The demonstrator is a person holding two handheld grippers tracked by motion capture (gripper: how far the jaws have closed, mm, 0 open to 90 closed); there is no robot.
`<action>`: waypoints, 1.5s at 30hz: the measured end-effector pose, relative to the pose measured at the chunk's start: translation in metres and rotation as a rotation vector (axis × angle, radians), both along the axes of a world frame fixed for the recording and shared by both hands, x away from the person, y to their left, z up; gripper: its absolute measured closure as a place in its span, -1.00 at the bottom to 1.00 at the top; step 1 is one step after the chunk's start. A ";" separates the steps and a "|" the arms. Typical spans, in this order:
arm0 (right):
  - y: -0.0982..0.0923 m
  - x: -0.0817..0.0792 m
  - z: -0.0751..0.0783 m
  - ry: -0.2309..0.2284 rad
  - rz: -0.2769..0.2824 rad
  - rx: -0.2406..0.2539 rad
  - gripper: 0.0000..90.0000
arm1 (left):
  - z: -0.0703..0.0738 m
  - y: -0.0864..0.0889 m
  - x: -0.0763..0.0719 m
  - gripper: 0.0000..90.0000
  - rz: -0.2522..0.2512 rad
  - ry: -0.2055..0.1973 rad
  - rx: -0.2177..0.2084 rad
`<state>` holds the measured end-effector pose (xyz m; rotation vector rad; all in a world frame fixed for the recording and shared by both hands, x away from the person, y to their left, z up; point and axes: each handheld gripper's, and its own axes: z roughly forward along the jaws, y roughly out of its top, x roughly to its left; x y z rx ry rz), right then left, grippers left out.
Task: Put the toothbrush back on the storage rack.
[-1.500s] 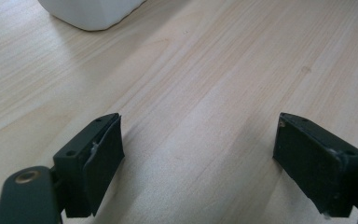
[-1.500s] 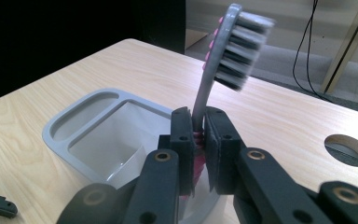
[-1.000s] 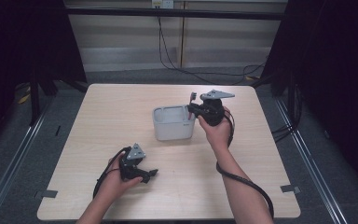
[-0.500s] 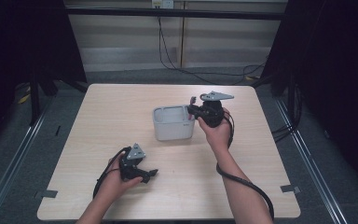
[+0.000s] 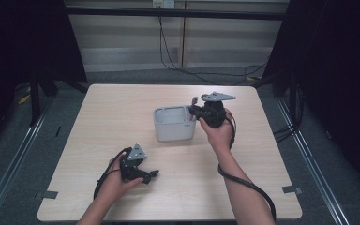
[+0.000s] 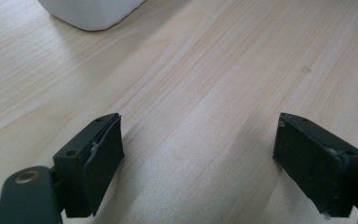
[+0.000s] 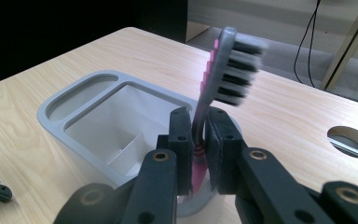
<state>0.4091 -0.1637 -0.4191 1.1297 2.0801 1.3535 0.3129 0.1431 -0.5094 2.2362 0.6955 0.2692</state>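
toothbrush (image 7: 216,84): pink handle, dark bristles, upright above the near end of the grey holder (image 7: 74,114), clamped by the right gripper (image 7: 198,140).
slip risk: narrow handle may pivot between the pads.
miss risk: could catch the holder's rim and tip it.
left gripper (image 6: 198,158): jaws apart, empty, on the table (image 6: 205,70).

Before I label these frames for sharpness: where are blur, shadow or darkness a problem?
Right gripper view: the toothbrush bristles are smeared, the holder sharper. Left gripper view: soft shadows stretch across the table. High view: dark surroundings, evenly lit tabletop.
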 end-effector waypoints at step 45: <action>-0.023 -0.011 -0.004 -0.023 -0.070 0.114 -0.37 | 0.000 0.000 0.000 -0.66 -0.001 0.000 0.002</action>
